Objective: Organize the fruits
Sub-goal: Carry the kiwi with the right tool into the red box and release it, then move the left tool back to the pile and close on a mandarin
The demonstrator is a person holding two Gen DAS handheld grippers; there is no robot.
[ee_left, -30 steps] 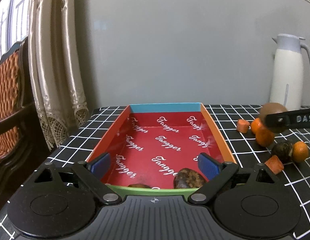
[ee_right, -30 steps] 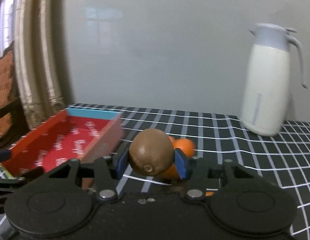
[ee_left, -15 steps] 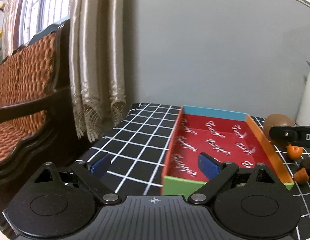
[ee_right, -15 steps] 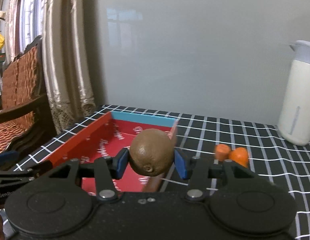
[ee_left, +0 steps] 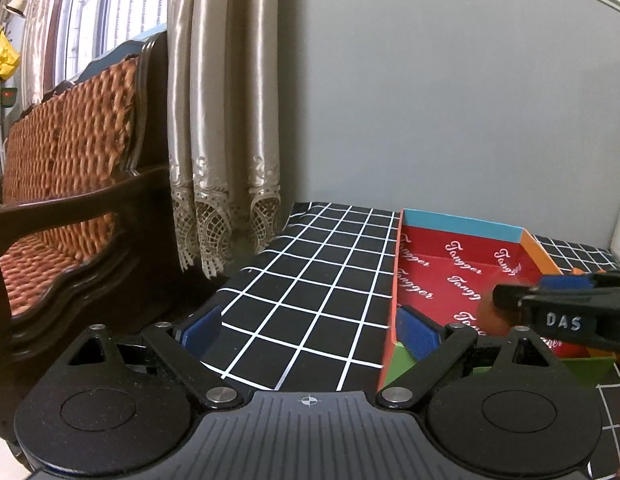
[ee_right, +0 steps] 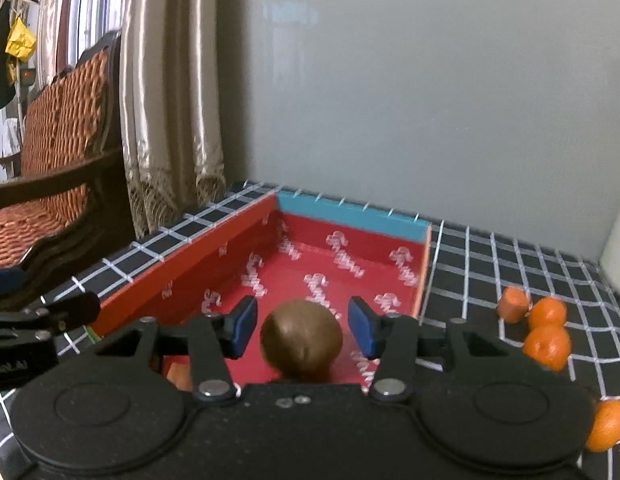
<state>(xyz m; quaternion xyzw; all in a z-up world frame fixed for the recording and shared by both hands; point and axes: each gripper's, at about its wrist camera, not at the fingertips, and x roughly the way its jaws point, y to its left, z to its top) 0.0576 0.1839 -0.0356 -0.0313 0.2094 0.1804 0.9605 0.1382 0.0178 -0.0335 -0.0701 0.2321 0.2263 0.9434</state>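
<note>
Tablecloth (ee_left: pixel 310 280), black with white grid, fills lower middle of both wrist views; wooden chair (ee_left: pixel 69 184) with woven orange back at left, beige curtain (ee_left: pixel 221 120) beside it, grey wall behind. Red box (ee_right: pixel 310 264) with white script print, blue far wall and orange side wall, sits centre of right wrist view and at right of left wrist view. Left gripper (ee_left: pixel 310 330) at bottom of its own frame, blue pads spread wide with nothing between them, only cloth and the box's near corner behind. Right gripper (ee_right: pixel 301 326) at bottom centre of its frame over the box; its jaws have just been opening, and a gap shows between each blue pad and the brown kiwi (ee_right: pixel 301 340), which sits between them, low over the red box floor, blurred. Cannot tell whether kiwi rests on the floor. Same gripper shows at right edge of left wrist view. Small orange fruits (ee_right: pixel 548 336) and an orange chunk (ee_right: pixel 513 304) lie on the cloth right of the box, lower right of right wrist view. Another orange piece (ee_right: pixel 181 376) is partly hidden inside the box near left pad
</note>
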